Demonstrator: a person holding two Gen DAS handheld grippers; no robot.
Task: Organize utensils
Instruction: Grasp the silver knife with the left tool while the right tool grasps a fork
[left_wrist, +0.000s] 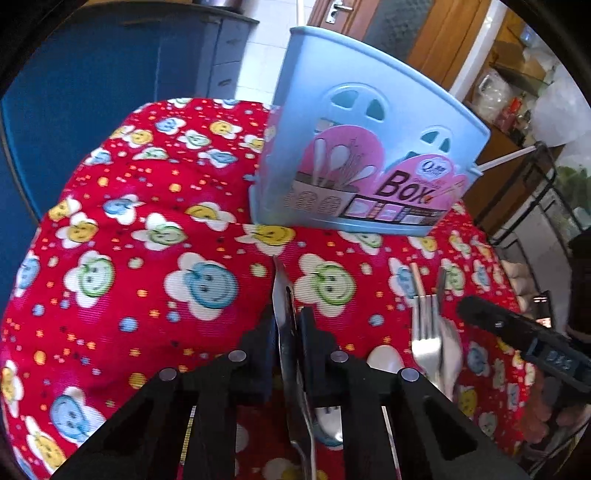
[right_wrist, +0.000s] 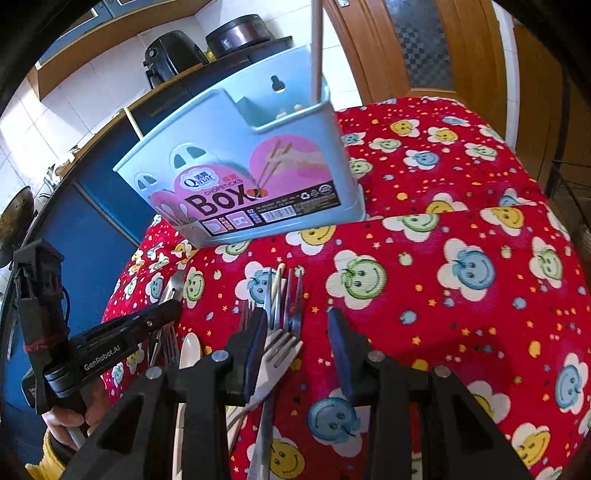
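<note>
Left gripper (left_wrist: 286, 317), nearest the left wrist lens, clenched edge-on around a table knife (left_wrist: 282, 291); the blade runs straight away from the camera, tip toward the blue chopsticks box (left_wrist: 354, 147), handle passing back under the gripper. Probable failure: the thin, smooth blade pivots or slides between the pads on lifting, since the hold sits toward the blade end and the heavier handle hangs behind; a tilted knife could then catch the box rim rather than drop in. Just to its right, a loose cluster of forks (right_wrist: 280, 332) and a white spoon (right_wrist: 190, 349) lies on the red smiley-print worktop cloth (left_wrist: 147, 229), long axes roughly parallel to the knife, fork handles toward the box. Right gripper (right_wrist: 297, 325) released, jaws apart over the forks, one pad beside them; closing here may pinch several pieces at once. Farthest, the box stands upright with a chopstick (right_wrist: 316, 44) in its right-hand compartment
</note>
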